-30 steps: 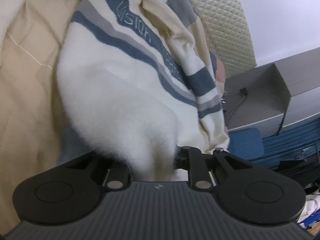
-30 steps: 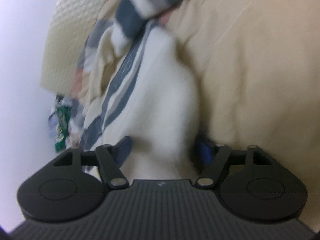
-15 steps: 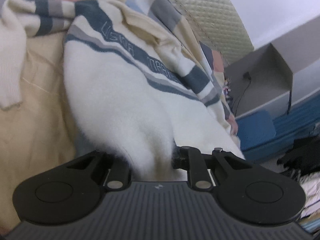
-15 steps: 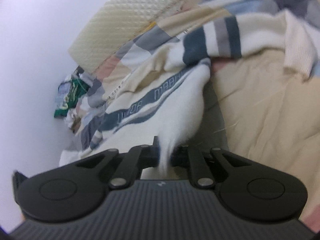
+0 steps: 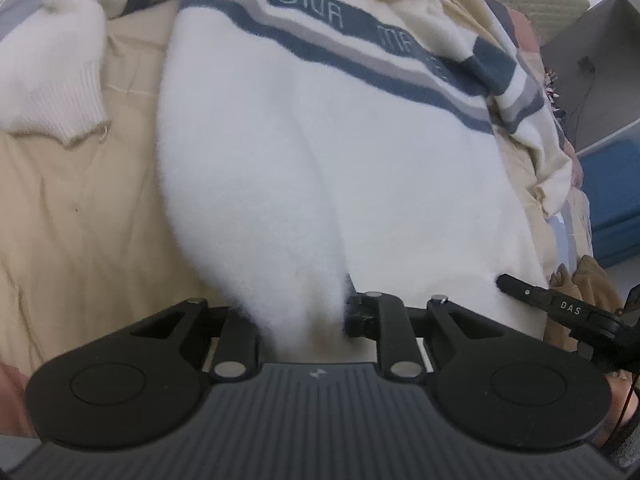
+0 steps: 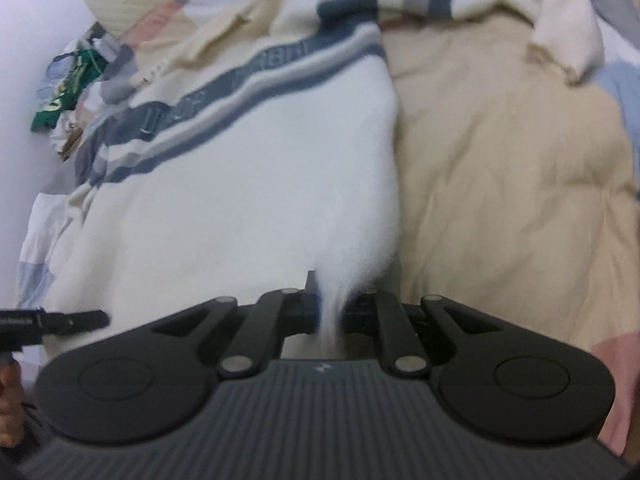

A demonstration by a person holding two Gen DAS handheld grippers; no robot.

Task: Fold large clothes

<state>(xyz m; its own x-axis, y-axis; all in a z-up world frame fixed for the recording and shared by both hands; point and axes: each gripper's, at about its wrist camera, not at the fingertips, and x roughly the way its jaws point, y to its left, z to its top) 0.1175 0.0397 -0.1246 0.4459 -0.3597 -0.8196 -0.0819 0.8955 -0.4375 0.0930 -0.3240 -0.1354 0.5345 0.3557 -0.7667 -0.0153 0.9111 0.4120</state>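
Since the earlier frames both tongs had lifted and rolled, and more of the sweater's chest stripe had come into view ahead of them. Item: one white sweater [image 5: 320,152] with blue-grey striped band, lying on a beige quilt [image 5: 80,208]. Left gripper [image 5: 304,320]: closed on a thick bunch of the white hem, its jaws just eased slightly wider, fabric still pinched between them. Right gripper [image 6: 330,312]: clamped nearly shut on a thin gather of the same hem, having closed within the last second. Position: the garment ran away from both tongs, hem at the jaws, stripe and collar at the far end, so its long axis lay straight ahead of each gripper. One ribbed cuff [image 5: 60,96] lay ahead and left of the left gripper, on the quilt. Each gripper showed at the inner edge of the other's view, so the pair stood side by side along the hem, neither clearly nearer the collar. Judgement: the next move likely carries the hem forward toward the stripe.
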